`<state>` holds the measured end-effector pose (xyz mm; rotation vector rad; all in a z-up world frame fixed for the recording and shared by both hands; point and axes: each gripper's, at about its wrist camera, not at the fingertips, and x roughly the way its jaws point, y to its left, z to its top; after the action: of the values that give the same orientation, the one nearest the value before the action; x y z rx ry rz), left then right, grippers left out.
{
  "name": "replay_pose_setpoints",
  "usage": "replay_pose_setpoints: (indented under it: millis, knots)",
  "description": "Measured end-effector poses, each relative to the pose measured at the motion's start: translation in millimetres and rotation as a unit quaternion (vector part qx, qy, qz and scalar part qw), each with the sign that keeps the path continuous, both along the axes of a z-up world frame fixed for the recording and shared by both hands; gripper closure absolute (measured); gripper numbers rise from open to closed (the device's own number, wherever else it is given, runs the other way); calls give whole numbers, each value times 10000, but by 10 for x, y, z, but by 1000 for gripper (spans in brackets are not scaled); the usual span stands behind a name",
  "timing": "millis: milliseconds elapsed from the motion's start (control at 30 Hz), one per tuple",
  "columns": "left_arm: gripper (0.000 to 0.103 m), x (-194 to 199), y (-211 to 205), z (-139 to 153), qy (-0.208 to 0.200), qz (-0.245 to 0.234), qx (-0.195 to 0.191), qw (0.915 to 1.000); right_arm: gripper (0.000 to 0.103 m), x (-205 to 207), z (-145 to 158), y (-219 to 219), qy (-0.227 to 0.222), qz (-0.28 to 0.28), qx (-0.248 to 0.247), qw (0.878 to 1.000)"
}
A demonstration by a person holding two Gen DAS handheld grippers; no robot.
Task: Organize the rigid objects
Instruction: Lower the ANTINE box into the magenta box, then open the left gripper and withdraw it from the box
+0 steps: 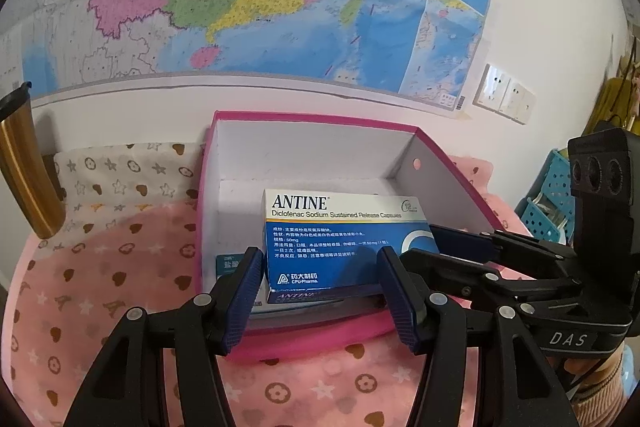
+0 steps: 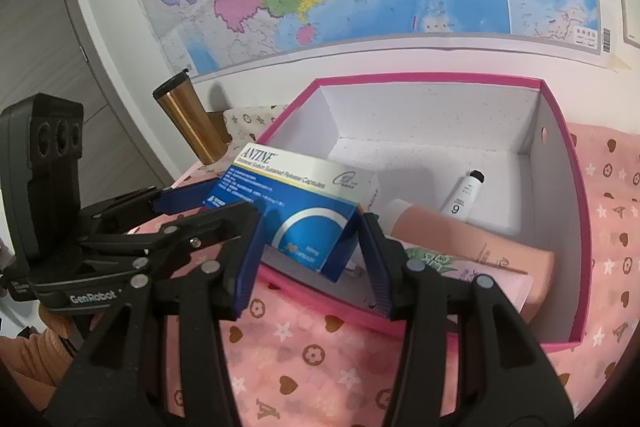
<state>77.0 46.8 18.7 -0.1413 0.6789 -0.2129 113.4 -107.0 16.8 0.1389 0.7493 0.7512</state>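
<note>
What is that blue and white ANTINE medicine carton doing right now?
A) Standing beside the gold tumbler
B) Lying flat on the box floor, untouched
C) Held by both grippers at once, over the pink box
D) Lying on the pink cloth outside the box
C: the ANTINE carton sits between the left gripper pads while the right gripper clamps its end, above the pink box.

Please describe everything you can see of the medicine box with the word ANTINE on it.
The medicine box is flat cardboard, white on top with a yellow line, blue below with white text and a ring. It sits tilted over the near left part of the pink box. The left gripper and right gripper hold one end each. Its right end flap stands open.
</note>
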Motion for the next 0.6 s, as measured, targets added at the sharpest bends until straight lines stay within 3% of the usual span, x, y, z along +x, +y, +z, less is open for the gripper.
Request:
replay_pose_setpoints:
  millis: [467, 600]
  knots:
    - [44, 156, 45, -142, 309, 195, 76, 9993, 52, 118, -118, 107, 297, 61, -174, 9994]
    - [34, 95, 36, -133, 179, 270, 227, 9992, 46, 117, -152, 98, 288, -86, -284, 9991]
